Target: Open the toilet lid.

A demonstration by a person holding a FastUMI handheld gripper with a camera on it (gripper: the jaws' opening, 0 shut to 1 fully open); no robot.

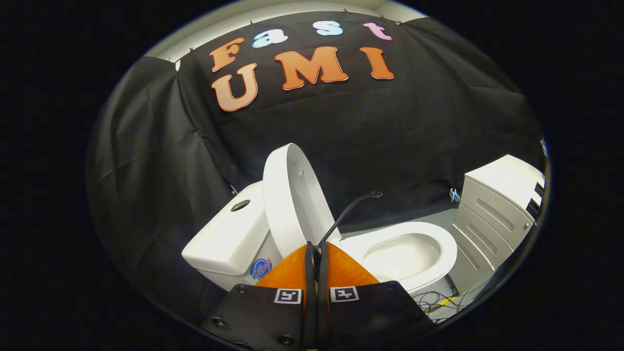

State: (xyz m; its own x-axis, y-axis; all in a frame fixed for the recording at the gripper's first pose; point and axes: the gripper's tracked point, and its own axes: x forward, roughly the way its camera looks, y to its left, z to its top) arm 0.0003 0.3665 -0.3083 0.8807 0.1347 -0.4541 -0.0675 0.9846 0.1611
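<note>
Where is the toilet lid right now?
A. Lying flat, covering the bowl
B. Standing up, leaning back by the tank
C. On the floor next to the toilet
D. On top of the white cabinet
B. The toilet lid stands raised beside the tank, the bowl lies uncovered, and the gripper is shut on nothing, its fingers pressed together in front of the toilet.

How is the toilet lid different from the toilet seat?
The toilet lid stands up, leaning back toward the tank; the toilet seat lies flat on the bowl. The lid is a solid oval; the seat is a ring with an open middle. The lid rises just beyond the shut fingers of the gripper; the seat lies further off to one side. Both are white.
</note>
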